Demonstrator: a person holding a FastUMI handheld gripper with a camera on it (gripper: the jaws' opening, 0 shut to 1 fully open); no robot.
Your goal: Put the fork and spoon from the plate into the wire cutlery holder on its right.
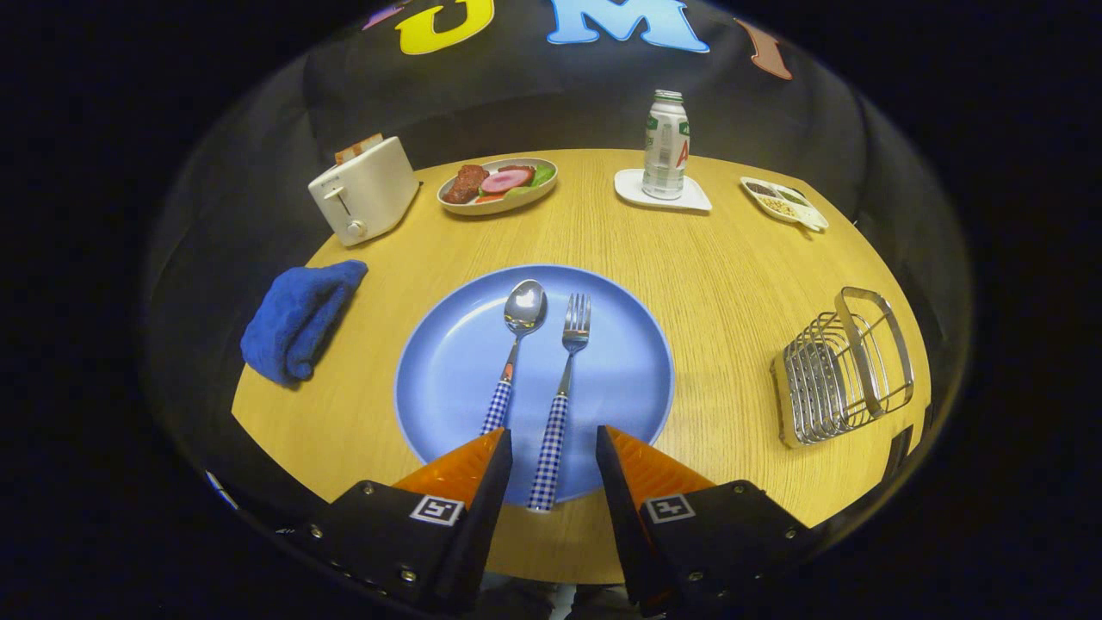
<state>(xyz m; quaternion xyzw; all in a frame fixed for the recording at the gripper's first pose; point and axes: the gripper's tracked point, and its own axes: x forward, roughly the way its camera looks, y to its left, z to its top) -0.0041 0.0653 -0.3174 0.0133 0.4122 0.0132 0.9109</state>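
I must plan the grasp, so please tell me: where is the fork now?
The fork lies on the blue plate, just right of the spoon; its checked handle runs back between the fingers of the open gripper.

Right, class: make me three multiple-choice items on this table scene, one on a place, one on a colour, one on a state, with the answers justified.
1. Where does the fork lie?
A. in the wire cutlery holder
B. on the plate, right of the spoon
C. on the towel

2. What colour is the plate?
A. blue
B. white
C. green

3. How is the claw?
A. shut on the spoon
B. shut on the fork
C. open, the fork's handle between its fingers

Answers: 1 B, fork and spoon lie side by side on the plate. 2 A, its whole face is blue. 3 C, gaps show on both sides of the handle.
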